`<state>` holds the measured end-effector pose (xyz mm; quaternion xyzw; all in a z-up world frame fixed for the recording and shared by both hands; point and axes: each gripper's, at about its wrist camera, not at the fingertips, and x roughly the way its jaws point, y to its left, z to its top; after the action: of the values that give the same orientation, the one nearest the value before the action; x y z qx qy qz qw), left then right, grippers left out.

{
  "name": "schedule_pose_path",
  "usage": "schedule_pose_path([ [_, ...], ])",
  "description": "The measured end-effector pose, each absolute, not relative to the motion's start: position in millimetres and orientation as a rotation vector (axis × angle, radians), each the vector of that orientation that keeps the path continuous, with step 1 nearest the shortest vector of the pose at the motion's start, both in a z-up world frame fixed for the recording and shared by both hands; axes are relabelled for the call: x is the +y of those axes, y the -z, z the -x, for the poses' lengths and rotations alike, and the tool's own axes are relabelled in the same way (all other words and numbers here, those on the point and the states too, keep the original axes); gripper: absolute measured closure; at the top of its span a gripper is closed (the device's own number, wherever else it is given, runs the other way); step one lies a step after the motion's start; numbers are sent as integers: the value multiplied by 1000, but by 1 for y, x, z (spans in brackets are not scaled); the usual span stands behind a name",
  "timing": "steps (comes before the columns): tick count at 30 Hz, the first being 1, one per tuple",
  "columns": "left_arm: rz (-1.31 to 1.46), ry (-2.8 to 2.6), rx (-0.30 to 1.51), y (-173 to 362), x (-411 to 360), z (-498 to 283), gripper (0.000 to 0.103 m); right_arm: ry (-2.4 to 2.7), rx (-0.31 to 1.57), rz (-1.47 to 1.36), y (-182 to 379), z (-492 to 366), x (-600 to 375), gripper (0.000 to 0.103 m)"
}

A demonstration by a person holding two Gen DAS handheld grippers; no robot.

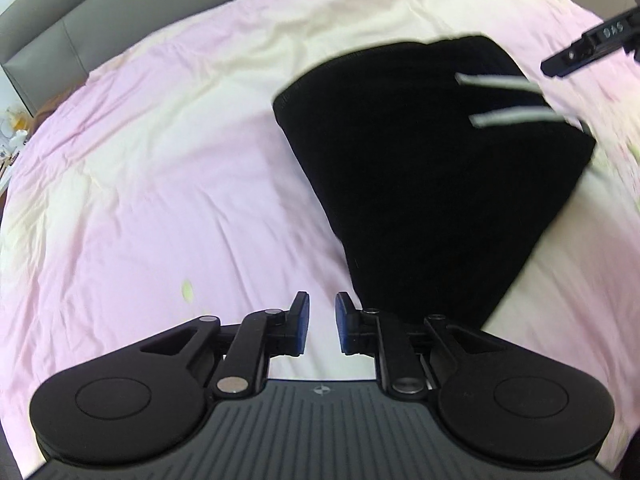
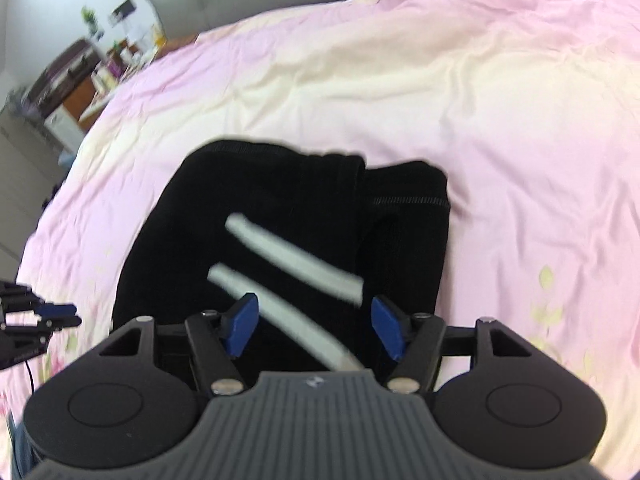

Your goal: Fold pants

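Observation:
Black pants (image 1: 420, 180) lie folded into a compact bundle on the pink bed cover (image 1: 160, 160), with two white drawstrings (image 1: 512, 114) across the top. My left gripper (image 1: 322, 300) hovers over bare cover at the bundle's near left corner. Its jaws stand a narrow gap apart with nothing between them. A finger of the other gripper (image 1: 588, 48) shows at the top right. In the right wrist view my right gripper (image 2: 315, 300) stands open above the pants (image 2: 280, 184). The drawstrings (image 2: 288, 256) run beneath it, untouched by the pads. The left gripper's fingers (image 2: 56, 312) show at the left edge.
The pink and cream cover (image 2: 480, 100) spreads wide around the bundle on every side. A grey padded headboard (image 1: 60, 20) bounds the far side of the bed. Beyond the bed's far left corner stand cluttered shelves and a cabinet (image 2: 68, 80).

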<state>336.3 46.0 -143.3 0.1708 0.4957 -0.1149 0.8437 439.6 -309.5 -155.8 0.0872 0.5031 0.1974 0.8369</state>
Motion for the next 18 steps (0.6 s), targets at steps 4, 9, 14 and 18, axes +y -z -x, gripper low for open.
schedule_pose_path([
  [4, -363, 230, 1027, 144, 44, -363, 79, -376, 1065, -338, 171, -472, -320, 42],
  [9, -310, 223, 1036, 153, 46, -379, 77, -369, 1095, -592, 204, -499, -332, 42],
  [14, -199, 223, 1016, 155, 52, -395, 72, -386, 1091, -797, 228, -503, -338, 74],
  [18, -130, 203, 963, 148, 52, -407, 72, -451, 1015, -589, 180, -496, -320, 86],
])
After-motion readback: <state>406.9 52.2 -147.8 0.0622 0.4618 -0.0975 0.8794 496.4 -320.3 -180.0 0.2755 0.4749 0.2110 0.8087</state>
